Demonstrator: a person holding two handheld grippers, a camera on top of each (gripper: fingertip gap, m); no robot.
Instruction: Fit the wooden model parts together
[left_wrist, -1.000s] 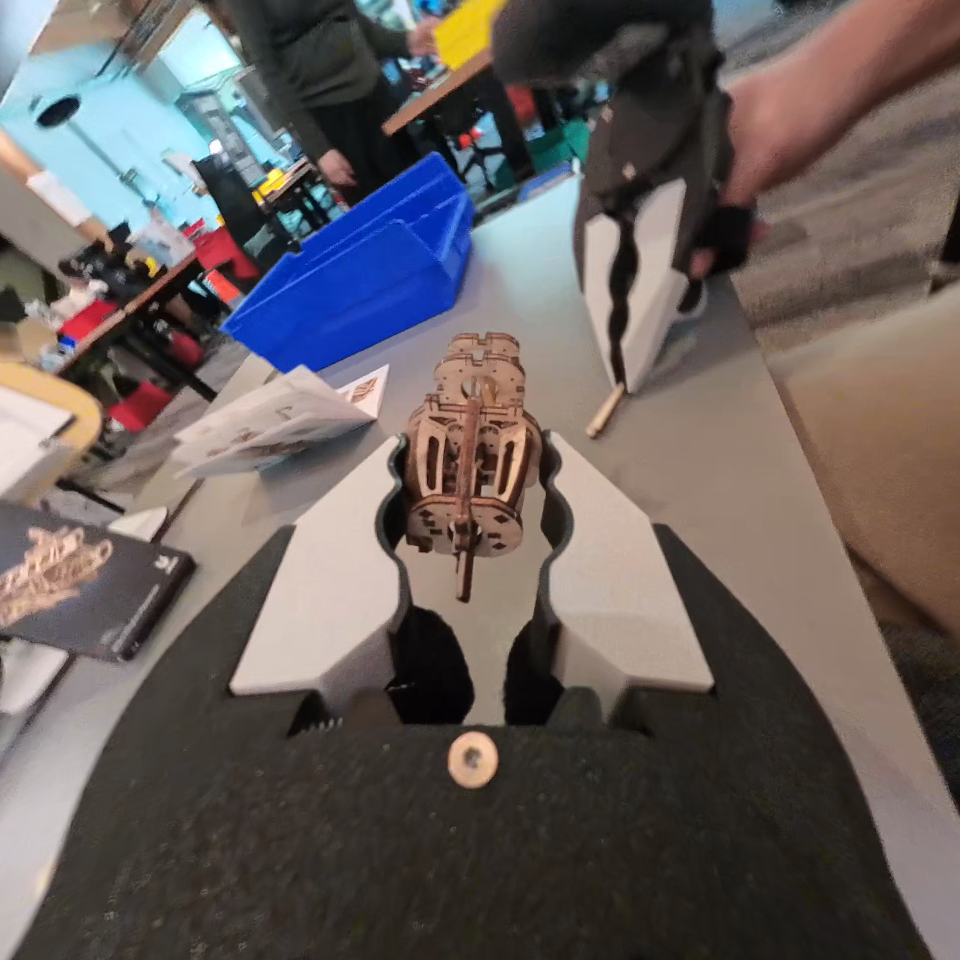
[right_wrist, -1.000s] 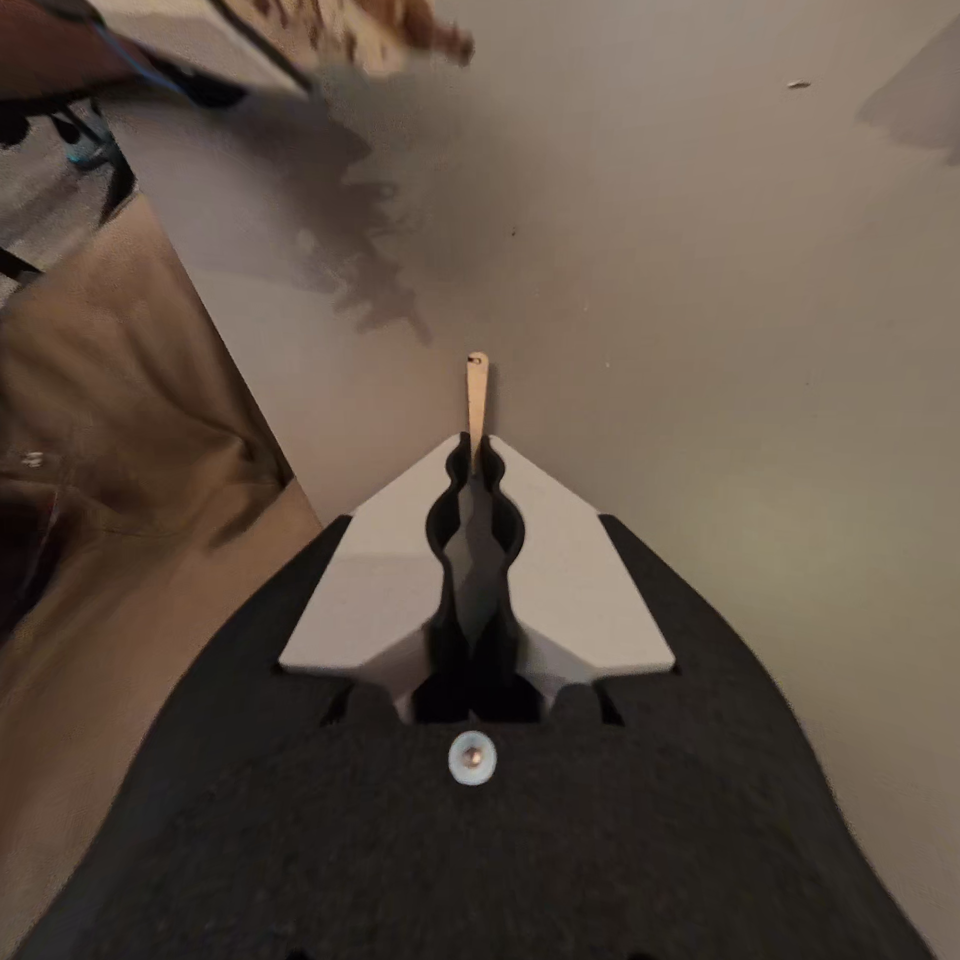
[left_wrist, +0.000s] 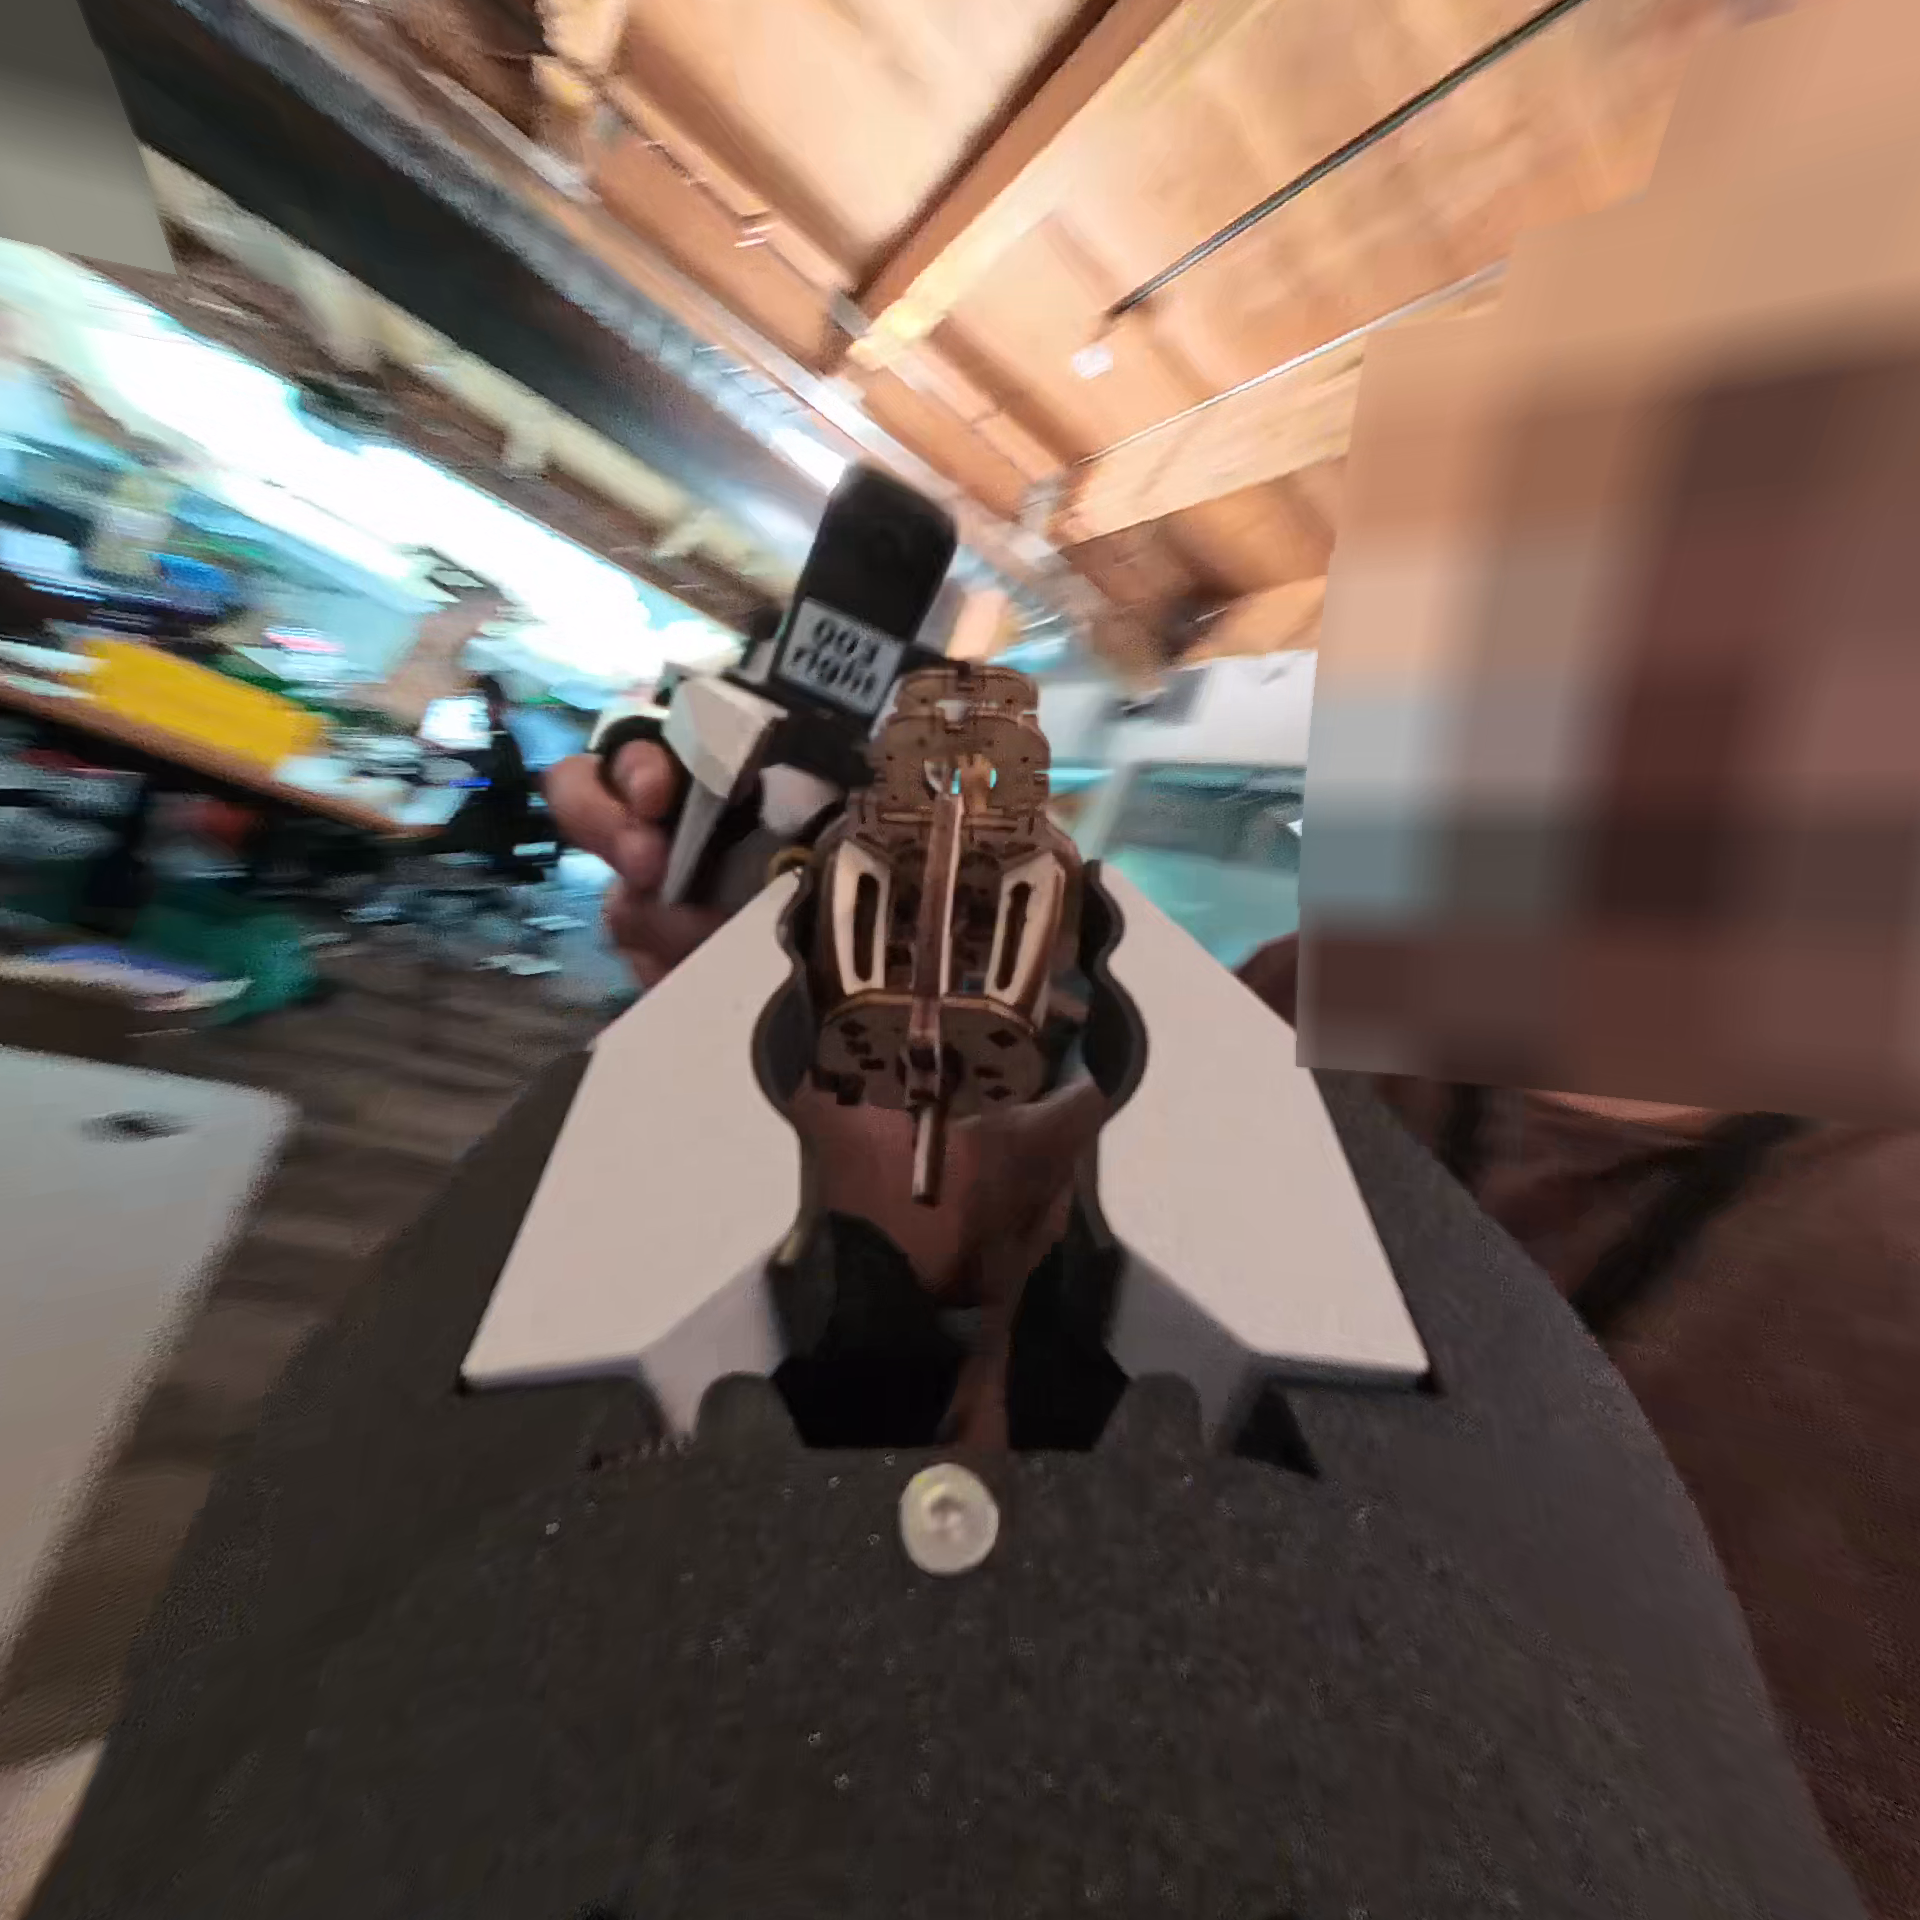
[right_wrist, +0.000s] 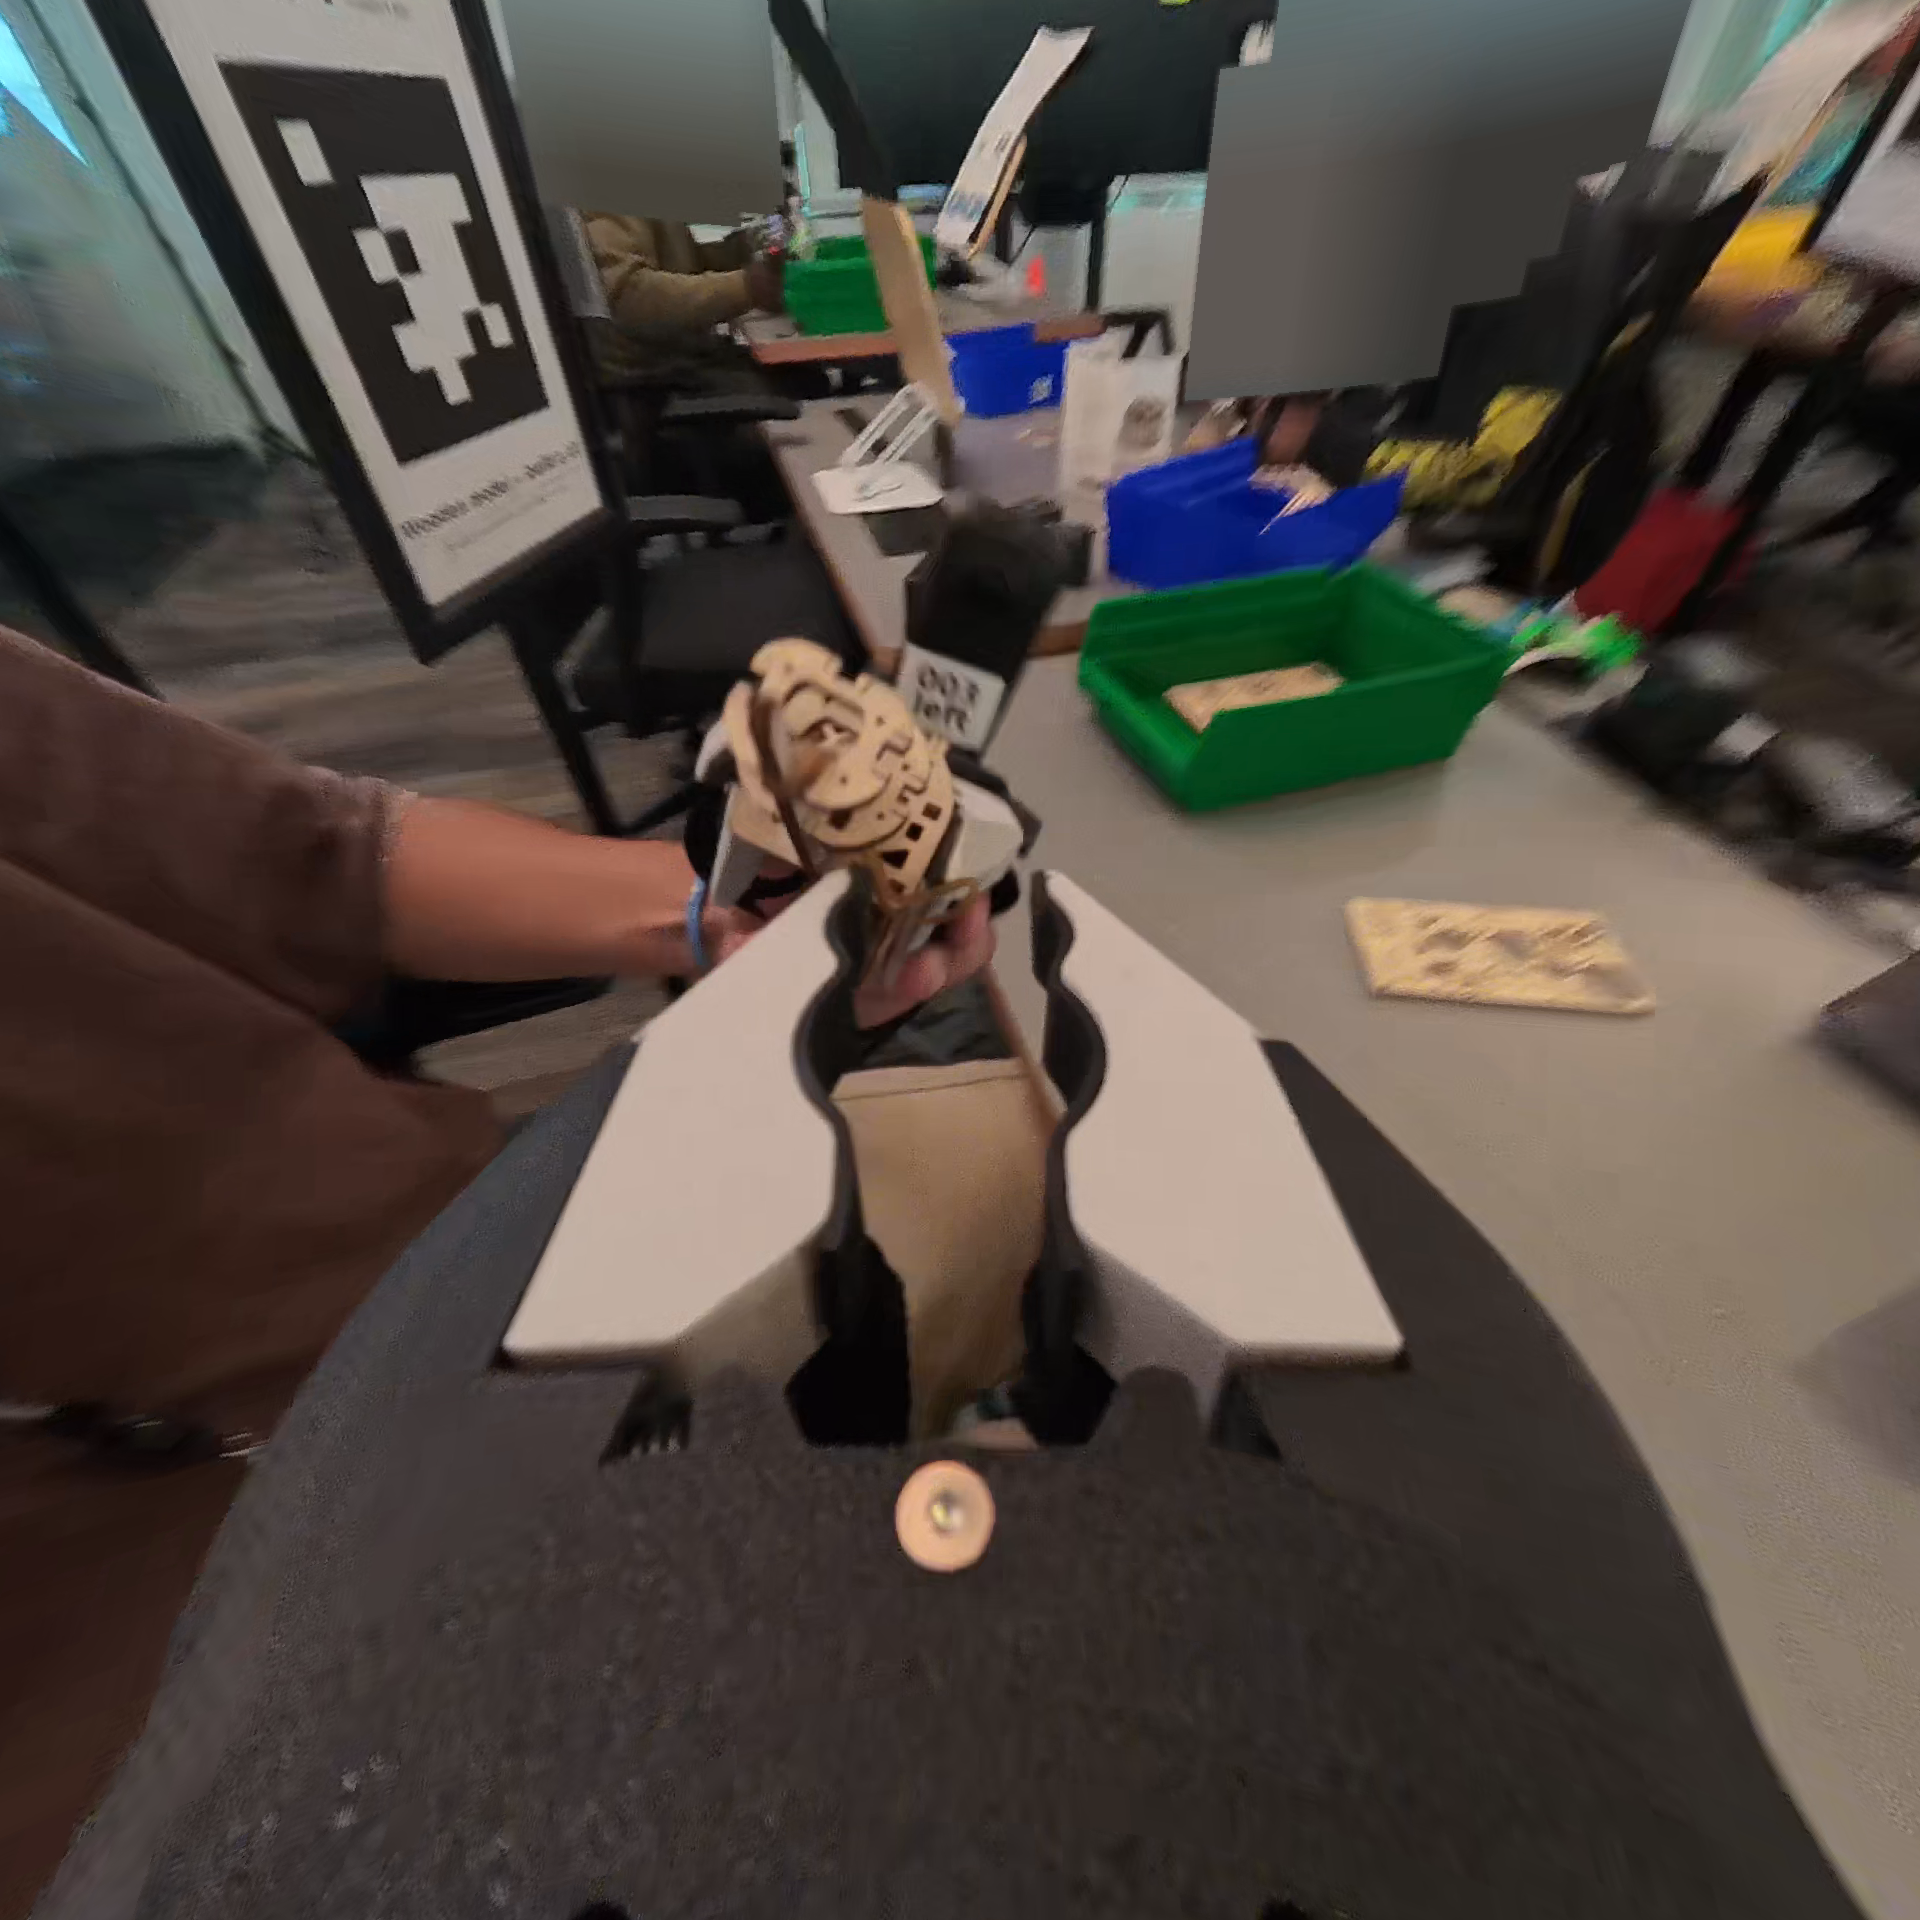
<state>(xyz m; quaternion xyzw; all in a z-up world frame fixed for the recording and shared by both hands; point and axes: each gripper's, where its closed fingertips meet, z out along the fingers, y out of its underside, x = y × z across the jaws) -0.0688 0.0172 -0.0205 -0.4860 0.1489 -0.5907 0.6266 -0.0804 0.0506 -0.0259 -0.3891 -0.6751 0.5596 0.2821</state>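
Note:
My left gripper (left_wrist: 940, 894) is shut on the brown wooden model (left_wrist: 940, 935) and holds it up in the air, tilted toward the ceiling. A thin rod of the model sticks back toward the camera. In the right wrist view the same model (right_wrist: 831, 779) shows pale, held in the left gripper (right_wrist: 862, 842) just beyond my right fingertips. My right gripper (right_wrist: 935, 894) has its jaws apart. A thin wooden stick (right_wrist: 1023, 1049) lies in the gap against the inner edge of its right finger. The right gripper (left_wrist: 727, 790) also shows blurred behind the model in the left wrist view.
The grey table (right_wrist: 1403, 1195) stretches right, with a flat wooden parts sheet (right_wrist: 1496, 951) on it. A green bin (right_wrist: 1382, 634) and a blue bin (right_wrist: 1174, 520) stand farther back. A brown sleeve (right_wrist: 187, 883) fills the left. A framed marker board (right_wrist: 405, 291) stands at left.
Both grippers have risen off the table. The left one has swung upward with the model. The right one, shut on the stick before, now has its jaws apart and faces the model.

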